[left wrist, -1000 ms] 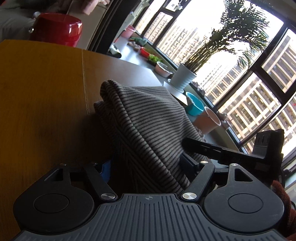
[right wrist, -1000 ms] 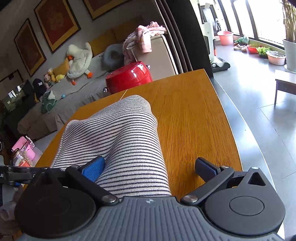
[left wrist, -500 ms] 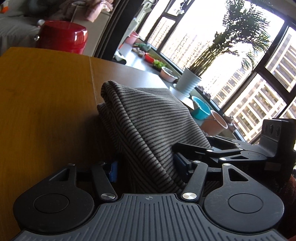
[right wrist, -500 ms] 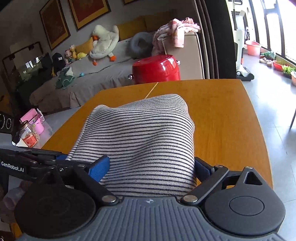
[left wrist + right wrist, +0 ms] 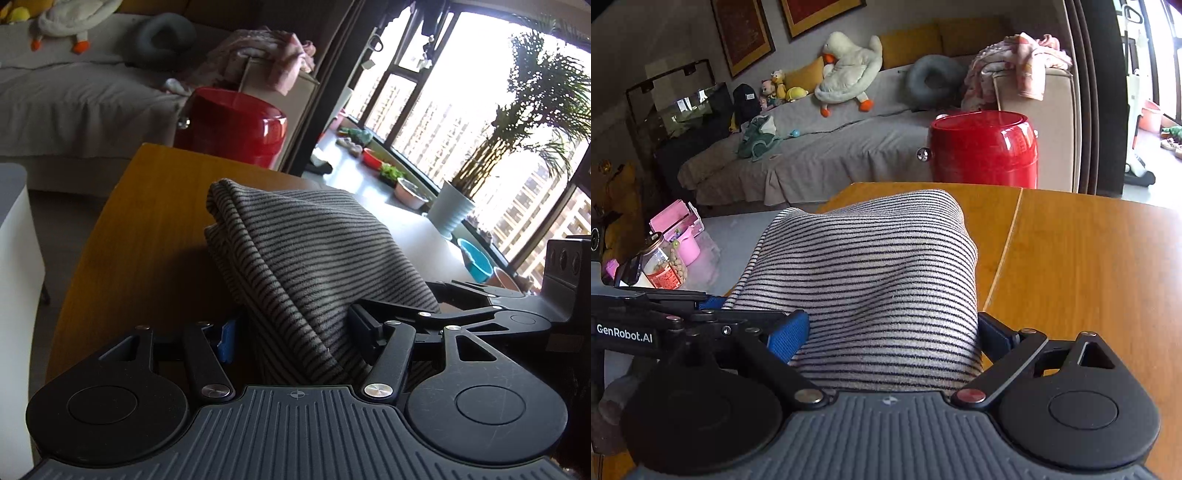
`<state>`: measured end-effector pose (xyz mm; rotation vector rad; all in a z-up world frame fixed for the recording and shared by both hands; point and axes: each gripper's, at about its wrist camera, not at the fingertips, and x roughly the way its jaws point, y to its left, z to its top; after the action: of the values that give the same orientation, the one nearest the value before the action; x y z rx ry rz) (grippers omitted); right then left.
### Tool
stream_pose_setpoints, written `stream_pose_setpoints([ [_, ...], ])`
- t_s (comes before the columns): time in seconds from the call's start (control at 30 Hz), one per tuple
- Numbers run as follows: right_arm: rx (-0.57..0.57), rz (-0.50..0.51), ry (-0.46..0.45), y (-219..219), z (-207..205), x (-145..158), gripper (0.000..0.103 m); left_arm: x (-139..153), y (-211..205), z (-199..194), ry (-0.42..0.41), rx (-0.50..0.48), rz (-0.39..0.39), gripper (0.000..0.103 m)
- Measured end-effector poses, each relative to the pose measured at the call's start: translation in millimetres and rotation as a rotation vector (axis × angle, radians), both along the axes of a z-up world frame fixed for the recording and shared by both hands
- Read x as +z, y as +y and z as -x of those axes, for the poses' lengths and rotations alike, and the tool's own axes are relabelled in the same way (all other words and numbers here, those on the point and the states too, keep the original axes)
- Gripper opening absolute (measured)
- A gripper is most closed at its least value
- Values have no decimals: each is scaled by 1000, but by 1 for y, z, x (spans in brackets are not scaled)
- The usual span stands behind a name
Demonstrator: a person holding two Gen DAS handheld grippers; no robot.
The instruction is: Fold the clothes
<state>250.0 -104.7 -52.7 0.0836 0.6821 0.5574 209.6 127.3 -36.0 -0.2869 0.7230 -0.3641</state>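
A grey striped knit garment lies folded in a thick bundle on the wooden table. It also shows in the right wrist view. My left gripper has its jaws closed against the bundle's near end. My right gripper grips the same bundle from the other side, with its blue pads pressed into the fabric. The right gripper shows at the right edge of the left wrist view, and the left gripper at the left edge of the right wrist view. The two grippers sit close together.
A red drum-shaped container stands just beyond the table's far edge. A grey sofa with plush toys is behind it. A white cabinet stands left of the table. A jar and pink items stand on the right gripper's left.
Both grippers swung left with the bundle, so the sofa and table edge came into view. The right gripper's jaws closed from wide open onto the garment.
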Motion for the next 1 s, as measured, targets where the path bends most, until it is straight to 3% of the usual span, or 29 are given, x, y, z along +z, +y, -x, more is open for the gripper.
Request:
stream_pose_setpoints([
  [0.43, -33, 14, -55, 12, -82, -5, 102, -11, 24, -90, 35, 36, 108, 68],
  [0.53, -8, 32, -73, 6, -82, 0, 103, -7, 28, -93, 33, 32, 112, 69],
  [0.63, -42, -7, -93, -17, -73, 7, 103, 6, 34, -84, -23, 48, 98, 65],
  [0.8, -121, -87, -84, -37, -77, 9, 91, 16, 35, -89, -53, 77, 126, 61],
  [0.9, -81, -86, -25, -21, -86, -3, 89, 4, 29, -95, 7, 64, 128, 55],
  [0.93, -59, -103, 4, -14, -86, -6, 81, 1, 29, -93, 16, 66, 132, 53],
  [1.0, -16, -134, 43, -2, -85, -8, 82, 4, 33, -84, 12, 72, 142, 51],
])
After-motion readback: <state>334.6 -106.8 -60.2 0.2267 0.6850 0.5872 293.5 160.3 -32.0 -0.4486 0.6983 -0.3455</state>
